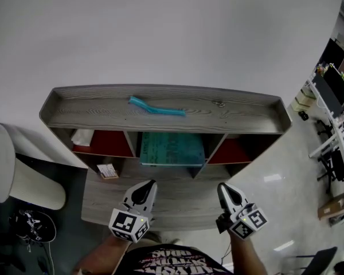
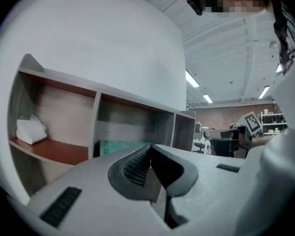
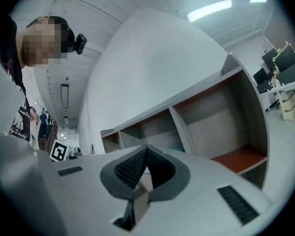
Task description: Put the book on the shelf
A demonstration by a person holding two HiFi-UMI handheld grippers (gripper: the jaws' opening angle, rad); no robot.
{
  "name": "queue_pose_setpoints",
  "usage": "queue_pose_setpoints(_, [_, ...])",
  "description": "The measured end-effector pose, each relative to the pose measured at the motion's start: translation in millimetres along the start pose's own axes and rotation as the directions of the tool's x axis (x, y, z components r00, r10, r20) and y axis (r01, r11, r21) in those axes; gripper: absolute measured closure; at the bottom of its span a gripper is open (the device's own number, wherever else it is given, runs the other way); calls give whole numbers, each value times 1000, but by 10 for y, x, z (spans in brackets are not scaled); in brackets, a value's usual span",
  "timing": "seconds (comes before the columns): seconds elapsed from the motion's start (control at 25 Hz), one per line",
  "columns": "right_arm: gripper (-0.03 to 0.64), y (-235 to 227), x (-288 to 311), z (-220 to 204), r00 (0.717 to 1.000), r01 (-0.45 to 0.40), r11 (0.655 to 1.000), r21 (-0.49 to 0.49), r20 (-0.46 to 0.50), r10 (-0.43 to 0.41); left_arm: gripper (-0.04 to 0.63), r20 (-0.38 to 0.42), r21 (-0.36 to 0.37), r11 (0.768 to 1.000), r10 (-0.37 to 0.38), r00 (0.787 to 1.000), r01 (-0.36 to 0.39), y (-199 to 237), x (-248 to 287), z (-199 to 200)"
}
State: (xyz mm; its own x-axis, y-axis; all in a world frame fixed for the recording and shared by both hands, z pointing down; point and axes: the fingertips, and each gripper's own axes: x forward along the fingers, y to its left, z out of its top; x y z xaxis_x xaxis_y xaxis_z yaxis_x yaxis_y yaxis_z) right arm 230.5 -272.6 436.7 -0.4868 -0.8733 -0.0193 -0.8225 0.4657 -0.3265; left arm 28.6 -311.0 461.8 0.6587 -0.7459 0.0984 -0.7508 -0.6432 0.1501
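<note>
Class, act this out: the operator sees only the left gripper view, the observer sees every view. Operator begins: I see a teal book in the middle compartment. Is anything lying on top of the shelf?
Observer: Yes, a bent light-blue strip lies on the shelf's top board.
Operator: Is the right claw holding anything?
Observer: No, it is shut with nothing between its jaws.
Operator: Anything on the ledge below the compartments?
Observer: A small card lies near its left end.
</note>
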Motion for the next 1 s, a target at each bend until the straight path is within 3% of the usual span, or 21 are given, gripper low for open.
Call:
queue_pose_setpoints(0.28, [614,397,-131,267,995,-88,987,-137,41,95,591,32,46,987,150,988,-151,65,-524,132])
queue_pose_setpoints(0.48, [615,520,-285,275,995,-98,965,-242,5,102,591,82,29,983,179,980,-182,10,-844,268])
queue_pose_setpoints(0.72, [615,703,-533,401,992,-117,948,-295,18,128,591,126,21,976,215,969,-219,-135,-1151,420])
queue_pose_setpoints(1.0, [614,673,-731,281,994,-105,950,-293,11,113,591,126,137,951,260,957,-276,-341,-1360,435])
